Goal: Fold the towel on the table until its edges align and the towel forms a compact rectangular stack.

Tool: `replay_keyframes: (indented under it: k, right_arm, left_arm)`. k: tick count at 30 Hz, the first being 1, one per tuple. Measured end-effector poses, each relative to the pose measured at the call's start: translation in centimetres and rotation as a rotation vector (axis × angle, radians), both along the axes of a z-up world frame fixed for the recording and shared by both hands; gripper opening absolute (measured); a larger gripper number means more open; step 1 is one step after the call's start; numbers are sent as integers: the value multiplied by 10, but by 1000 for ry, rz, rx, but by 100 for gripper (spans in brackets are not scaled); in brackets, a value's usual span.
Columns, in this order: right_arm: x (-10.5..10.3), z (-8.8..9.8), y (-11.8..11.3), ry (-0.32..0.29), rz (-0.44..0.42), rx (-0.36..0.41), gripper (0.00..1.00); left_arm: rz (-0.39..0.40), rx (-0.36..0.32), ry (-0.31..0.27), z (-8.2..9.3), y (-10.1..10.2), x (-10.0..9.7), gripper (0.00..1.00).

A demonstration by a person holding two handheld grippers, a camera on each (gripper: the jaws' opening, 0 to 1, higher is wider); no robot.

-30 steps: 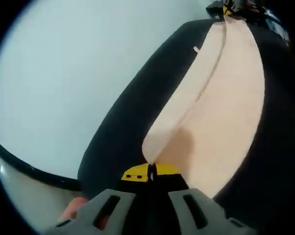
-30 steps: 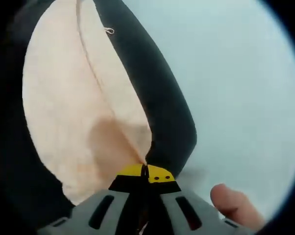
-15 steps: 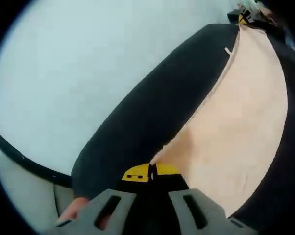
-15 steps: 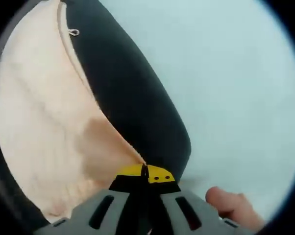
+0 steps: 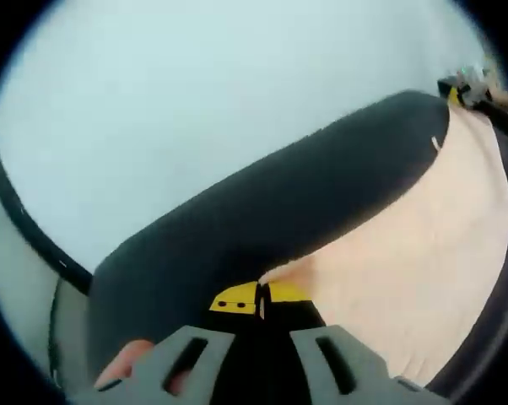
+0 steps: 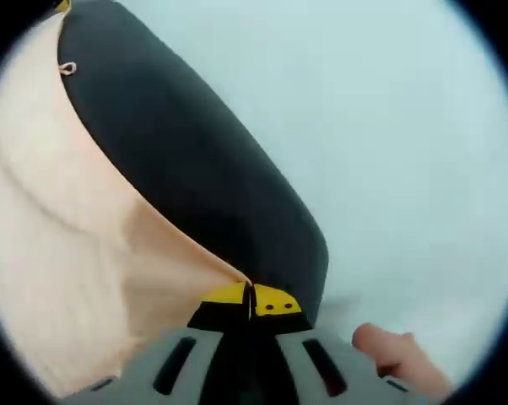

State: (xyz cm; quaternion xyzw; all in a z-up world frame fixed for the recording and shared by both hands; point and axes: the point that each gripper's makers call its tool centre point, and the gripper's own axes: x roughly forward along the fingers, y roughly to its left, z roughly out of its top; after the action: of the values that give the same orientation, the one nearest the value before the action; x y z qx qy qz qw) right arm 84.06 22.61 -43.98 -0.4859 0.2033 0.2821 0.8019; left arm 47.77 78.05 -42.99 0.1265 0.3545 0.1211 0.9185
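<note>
No words, numbers or brand marks could be read in either view. The yellow tips of the left gripper (image 5: 260, 297) and the right gripper (image 6: 252, 299) carried small dark dots, not letters. A tiny pale loop or tag (image 6: 67, 68) sat at the edge of the towel (image 6: 60, 253) in the right gripper view, and a similar sliver (image 5: 435, 143) showed in the left gripper view; both were too small and blurred to tell whether they bore any print.

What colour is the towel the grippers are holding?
Pale peach, almost cream. The towel shows best in the right gripper view.
</note>
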Motion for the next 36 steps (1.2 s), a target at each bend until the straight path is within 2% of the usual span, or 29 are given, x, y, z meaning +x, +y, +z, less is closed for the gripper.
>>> replay_keyframes:
  k: [1, 2, 3, 4, 5, 6, 7, 9, 10, 11, 13, 16, 18, 19, 20, 21, 22, 24, 25, 27, 28, 29, 30, 32, 33, 35, 36]
  right_arm:
    - [0, 0, 1, -2, 1, -3, 0]
    - [-5, -6, 1, 5, 24, -34, 0]
    - [-9, -16, -1, 43, 69, -93, 1]
    - [-13, -22, -6, 78, 61, -124, 4]
    - [-12, -18, -6, 56, 57, -95, 8]
    - [-13, -14, -8, 56, 74, -80, 10]
    - [-12, -11, -12, 79, 67, -65, 11]
    - [-16, -5, -24, 118, 18, -10, 16]
    - [-15, 1, -28, 110, 23, 4, 18]
    - [-17, 6, -33, 106, 16, 20, 20]
    - [-23, 20, -42, 95, -27, 102, 20]
    - [-39, 47, -39, 102, -53, 360, 18]
    - [-52, 64, -39, 101, -67, 515, 18]
    - [-60, 67, -36, 109, -40, 544, 18]
    - [-74, 72, -31, 114, -15, 611, 18]
    - [-90, 74, -31, 111, -5, 662, 18]
    - [-96, 73, -33, 101, 0, 661, 18]
    - [-113, 59, -40, 72, 4, 604, 18]
    - [-115, 54, -41, 65, 9, 583, 18]
    - [-129, 42, -43, 48, 38, 529, 18]
    - [-137, 37, -45, 42, 50, 519, 18]
    - [-144, 34, -46, 39, 54, 520, 18]
    - [-148, 32, -48, 40, 58, 521, 18]
    - [-155, 31, -52, 47, 72, 520, 18]
    - [-158, 31, -55, 46, 75, 526, 18]
    - [-163, 35, -59, 34, 88, 539, 18]
    - [-165, 37, -62, 28, 96, 546, 18]
  left_arm:
    - [-7, 4, -1, -1, -3, -1, 0]
    - [-57, 34, 29, -3, -5, 0, 0]
    - [-78, 37, 44, -5, -8, -2, 0]
    - [-93, 5, 48, -7, -11, -3, 3]
    - [-121, -21, 26, -4, -14, -2, 10]
    - [-131, -8, 15, 2, -12, -8, 19]
    - [-123, -2, 18, 6, -9, -16, 26]
    - [-95, 9, 26, 10, -1, -38, 28]
    - [-76, -22, -4, 14, 3, -34, 28]
    - [-64, -52, -30, 17, 4, -39, 29]
    - [-60, -65, -36, 18, -1, -55, 28]
    - [-69, -87, -91, 27, -18, -73, 26]
    - [-156, -68, -133, 34, -40, -79, 26]
    - [-238, -20, -131, 37, -54, -83, 26]
    - [-314, 47, -115, 37, -62, -87, 26]
    - [-393, 123, -81, 35, -71, -92, 26]
    - [-454, 206, -52, 32, -76, -95, 27]
    - [-506, 284, 10, 22, -86, -102, 28]
    - [-550, 330, 64, 16, -90, -106, 30]
    - [-583, 401, 81, 14, -76, -101, 34]
    - [-607, 398, 94, 10, -71, -98, 35]
    - [-616, 344, 96, 4, -70, -96, 33]
    - [-631, 311, 126, -3, -69, -96, 32]
    - [-670, 317, 172, -15, -70, -96, 30]
    - [-675, 294, 214, -23, -69, -99, 27]
    - [-667, 240, 224, -32, -74, -101, 20]
    - [-665, 216, 236, -35, -78, -104, 11]
